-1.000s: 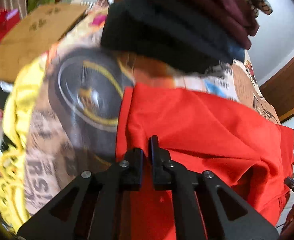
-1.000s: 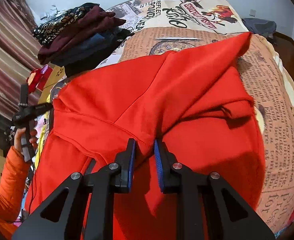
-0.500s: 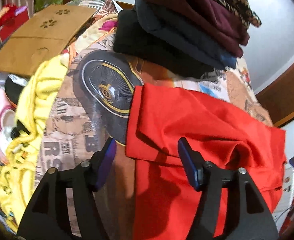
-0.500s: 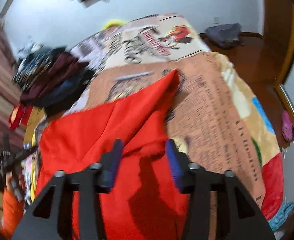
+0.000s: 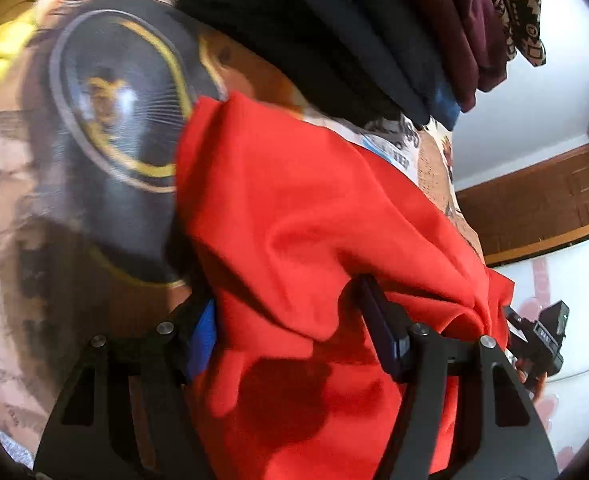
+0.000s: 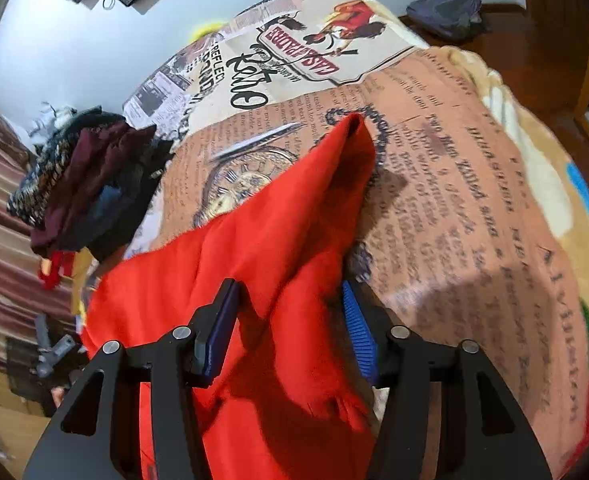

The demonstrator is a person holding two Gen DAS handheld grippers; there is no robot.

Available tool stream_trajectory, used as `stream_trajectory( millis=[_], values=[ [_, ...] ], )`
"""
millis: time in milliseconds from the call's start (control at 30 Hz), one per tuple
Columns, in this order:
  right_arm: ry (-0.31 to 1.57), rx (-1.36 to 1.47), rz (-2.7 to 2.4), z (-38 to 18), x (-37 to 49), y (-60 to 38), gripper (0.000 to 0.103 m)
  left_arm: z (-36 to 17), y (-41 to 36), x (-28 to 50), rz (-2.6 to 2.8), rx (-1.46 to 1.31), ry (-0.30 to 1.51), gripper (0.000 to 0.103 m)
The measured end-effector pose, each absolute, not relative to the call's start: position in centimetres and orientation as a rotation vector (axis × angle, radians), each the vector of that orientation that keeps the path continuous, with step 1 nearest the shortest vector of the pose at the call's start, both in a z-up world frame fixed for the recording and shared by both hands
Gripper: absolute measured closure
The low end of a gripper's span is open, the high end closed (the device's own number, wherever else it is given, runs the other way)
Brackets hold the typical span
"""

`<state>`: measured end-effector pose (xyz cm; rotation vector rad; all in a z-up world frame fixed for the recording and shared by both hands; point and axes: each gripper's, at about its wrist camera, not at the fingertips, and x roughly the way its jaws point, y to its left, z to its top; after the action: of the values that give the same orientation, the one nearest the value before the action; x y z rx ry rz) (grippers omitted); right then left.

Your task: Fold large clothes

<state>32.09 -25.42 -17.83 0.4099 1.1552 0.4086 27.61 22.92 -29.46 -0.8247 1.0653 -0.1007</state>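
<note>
Both tongs point(image 5: 290, 312) point(image 6: 290, 308) newly spread astride red garment point(image 5: 294, 200)

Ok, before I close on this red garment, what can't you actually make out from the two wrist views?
- Left wrist: the red garment runs off the bottom edge; motion blur smears the bedspread print.
- Left wrist: the left hand-held gripper stands open, but a fold covers part of the right fingertip, so contact is unclear.
- Right wrist: the garment's near hem is hidden behind the open right hand-held gripper.
- Neither view shows which garment it is.
</note>
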Motion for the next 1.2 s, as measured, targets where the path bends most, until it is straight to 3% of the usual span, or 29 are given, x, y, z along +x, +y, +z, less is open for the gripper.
stream_trajectory(
  millis=[33,67,100,133,167,267,500,667,933,1100,1200],
  values=[
    [1.161,0.42,0.421,-18.0,32.4,-25.3,0.052,-29.4,22.8,27.9,-0.105,-0.826,1.065,0.04],
    [1.166,0.419,0.427,-18.1,32.5,-25.2,0.055,-29.4,22.6,28.2,-0.111,-0.826,1.072,0.051],
    [1.169,0.412,0.429,-18.2,32.7,-25.0,0.063,-29.5,22.5,28.5,-0.116,-0.824,1.081,0.064],
    [1.169,0.406,0.431,-18.3,32.8,-24.8,0.077,-29.5,22.3,28.8,-0.115,-0.818,1.088,0.07],
    [1.173,0.398,0.429,-18.4,32.9,-24.7,0.081,-29.4,22.1,29.0,-0.112,-0.806,1.088,0.08],
    [1.162,0.389,0.452,-17.9,33.0,-24.5,0.087,-27.9,21.9,29.2,-0.081,-0.737,1.072,0.086],
    [1.044,0.353,0.489,-13.0,34.9,-23.3,0.09,-19.7,22.0,29.9,-0.106,-0.607,0.915,0.087],
    [0.946,0.338,0.49,-10.0,36.9,-22.0,0.09,-16.5,21.0,31.9,-0.058,-0.463,0.86,0.087],
    [1.02,0.182,0.392,-14.8,39.3,-19.6,0.089,-23.2,22.0,35.4,0.054,-0.441,1.024,0.084],
    [1.098,0.117,0.322,-18.0,40.1,-20.0,0.084,-25.9,21.2,35.5,0.082,-0.361,1.08,0.07],
    [1.111,0.146,0.316,-17.8,40.1,-20.7,0.083,-25.6,20.9,35.3,0.098,-0.311,1.073,0.067]
  ],
)
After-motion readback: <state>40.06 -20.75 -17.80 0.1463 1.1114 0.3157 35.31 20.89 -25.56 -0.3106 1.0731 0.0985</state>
